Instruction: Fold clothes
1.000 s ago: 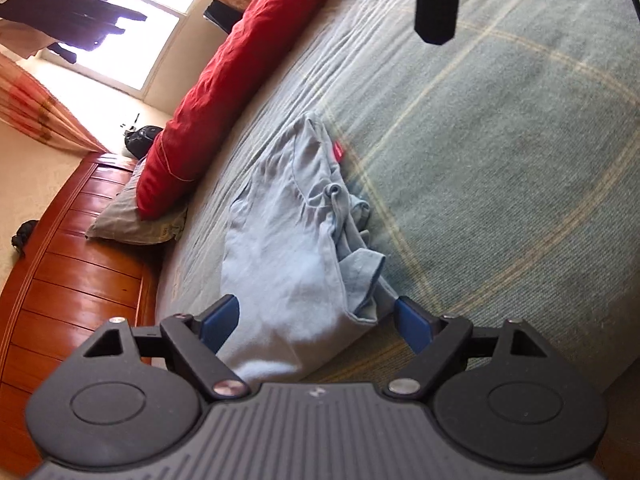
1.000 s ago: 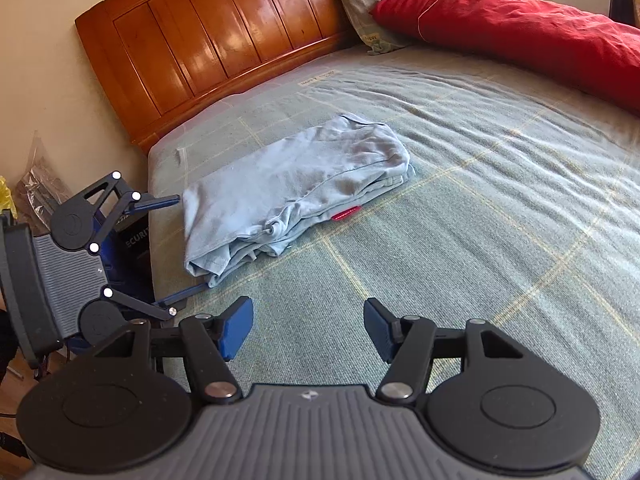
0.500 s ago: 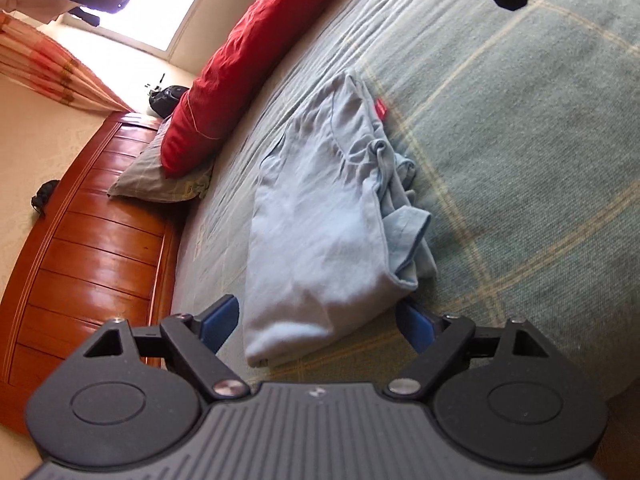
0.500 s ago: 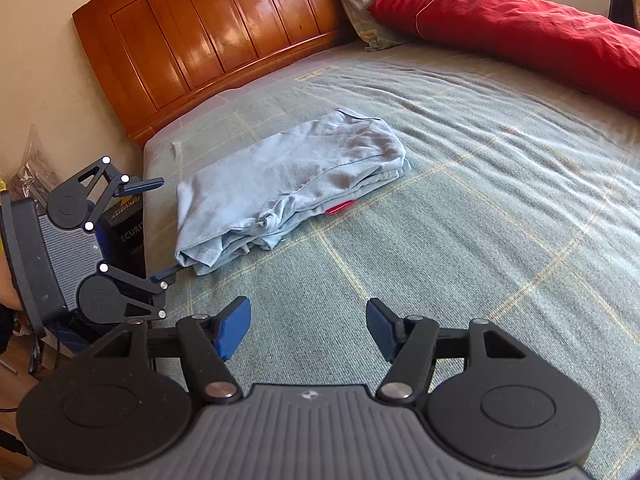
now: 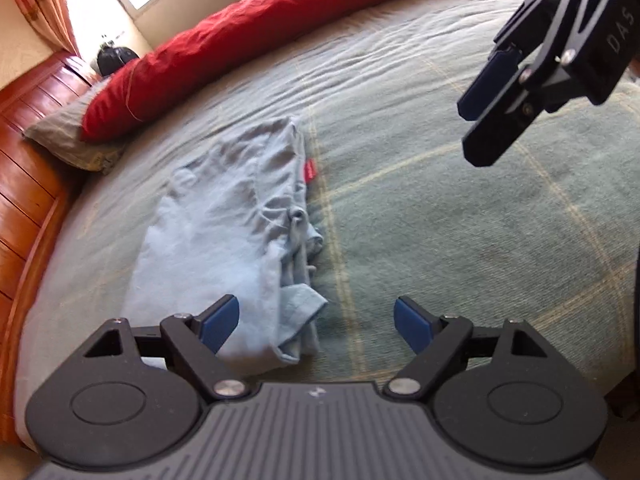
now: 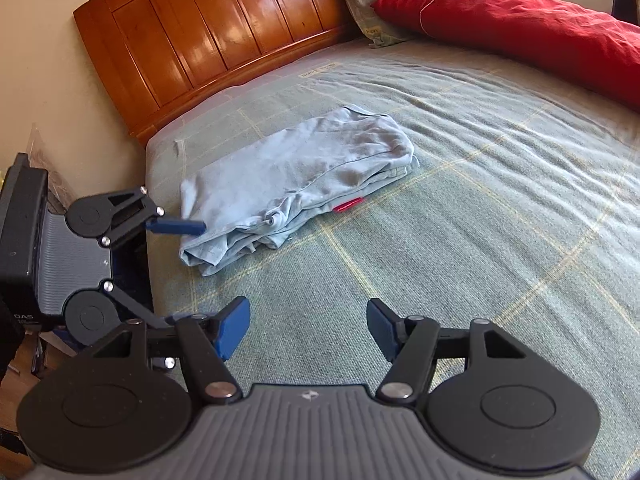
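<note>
The left gripper [image 5: 316, 322] has rolled level and lifted slightly, jaws wide and empty above the folded, rumpled light-blue garment [image 6: 296, 178] near the bed's [image 6: 500, 216] headboard corner; the right gripper [image 6: 308, 330] stays half-open, empty.

Loads of open bed [image 6: 460, 240] on the near side

Only the folded light-blue garment [image 6: 296, 176], red duvet [image 6: 520, 28] and headboard [image 6: 208, 32] block the way.

Pale blue folded garment [image 6: 296, 176] with small red tag [image 6: 348, 205], ahead of blue-padded black right gripper [image 6: 308, 330]; grey-green bedspread [image 6: 480, 220] with thin yellow check; red pillow [image 6: 520, 24]; glossy orange-brown headboard [image 6: 208, 28]
</note>
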Demonstrator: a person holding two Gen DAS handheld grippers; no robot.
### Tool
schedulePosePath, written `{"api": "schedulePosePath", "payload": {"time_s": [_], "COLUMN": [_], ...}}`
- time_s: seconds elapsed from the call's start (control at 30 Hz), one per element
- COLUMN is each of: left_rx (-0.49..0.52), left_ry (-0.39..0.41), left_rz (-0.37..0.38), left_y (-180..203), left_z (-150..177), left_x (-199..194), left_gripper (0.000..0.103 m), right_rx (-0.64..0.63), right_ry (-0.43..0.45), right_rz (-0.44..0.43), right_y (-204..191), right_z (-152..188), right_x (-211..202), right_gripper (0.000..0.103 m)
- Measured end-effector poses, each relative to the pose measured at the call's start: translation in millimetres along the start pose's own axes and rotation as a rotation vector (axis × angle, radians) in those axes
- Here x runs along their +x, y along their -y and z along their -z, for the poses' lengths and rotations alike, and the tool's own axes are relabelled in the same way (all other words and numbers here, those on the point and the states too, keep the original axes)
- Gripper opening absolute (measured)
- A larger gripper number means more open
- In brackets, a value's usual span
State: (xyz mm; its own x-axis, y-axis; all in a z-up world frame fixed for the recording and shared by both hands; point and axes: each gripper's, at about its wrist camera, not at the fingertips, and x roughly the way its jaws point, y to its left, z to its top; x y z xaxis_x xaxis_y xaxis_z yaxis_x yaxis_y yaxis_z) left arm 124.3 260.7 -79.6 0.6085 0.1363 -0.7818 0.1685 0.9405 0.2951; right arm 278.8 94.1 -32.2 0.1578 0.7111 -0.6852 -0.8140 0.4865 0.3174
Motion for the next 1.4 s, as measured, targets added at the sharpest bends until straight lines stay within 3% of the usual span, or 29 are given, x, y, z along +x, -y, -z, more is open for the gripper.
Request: {"api": "schedulePosePath", "payload": {"time_s": [0.07,0.17,0.23,0.33,0.5,0.6,0.73,0.9,1.1,1.23,1.33,1.4], "left_rx": [-0.057,-0.050,-0.047,-0.080,-0.216,-0.281,-0.203,-0.291,-0.399,-0.277,-0.306,-0.340], "left_ry": [0.002,0.051,0.094,0.137,0.106,0.098,0.117,0.205,0.142,0.139,0.184,0.200], "left_rz": [0.120,0.118,0.078,0.070,0.187,0.268,0.357,0.268,0.347,0.345,0.356,0.298], "left_y": [0,-2,-9,-28,-54,-54,-49,-68,-75,-60,-72,-81], "left_z": [3,-2,-10,-23,-32,-25,-18,-23,-29,-26,-28,-34], "left_x": [-4,-14,-18,-5,35,38,16,13,49,32,22,26], "left_gripper": [0.084,0.085,0.085,0.084,0.082,0.078,0.078,0.080,0.079,0.080,0.083,0.083], "right_rx": [0.001,0.004,0.008,0.015,0.019,0.023,0.028,0.056,0.025,0.013,0.027,0.037], "right_ry": [-0.005,-0.013,-0.009,0.002,0.005,0.000,-0.013,-0.010,-0.011,-0.010,-0.007,-0.002], "right_rz": [0.006,0.014,0.019,0.021,0.034,0.038,0.048,0.043,0.052,0.072,0.074,0.071], "right_y": [2,5,6,7,8,10,15,17,9,10,13,13], "right_z": [1,3,3,3,3,4,6,6,4,3,3,3], "right_x": [0,0,-1,-4,-7,-7,-5,-1,-5,-8,-8,-7], "right_gripper": [0.069,0.069,0.069,0.069,0.069,0.069,0.069,0.069,0.069,0.070,0.070,0.070]}}
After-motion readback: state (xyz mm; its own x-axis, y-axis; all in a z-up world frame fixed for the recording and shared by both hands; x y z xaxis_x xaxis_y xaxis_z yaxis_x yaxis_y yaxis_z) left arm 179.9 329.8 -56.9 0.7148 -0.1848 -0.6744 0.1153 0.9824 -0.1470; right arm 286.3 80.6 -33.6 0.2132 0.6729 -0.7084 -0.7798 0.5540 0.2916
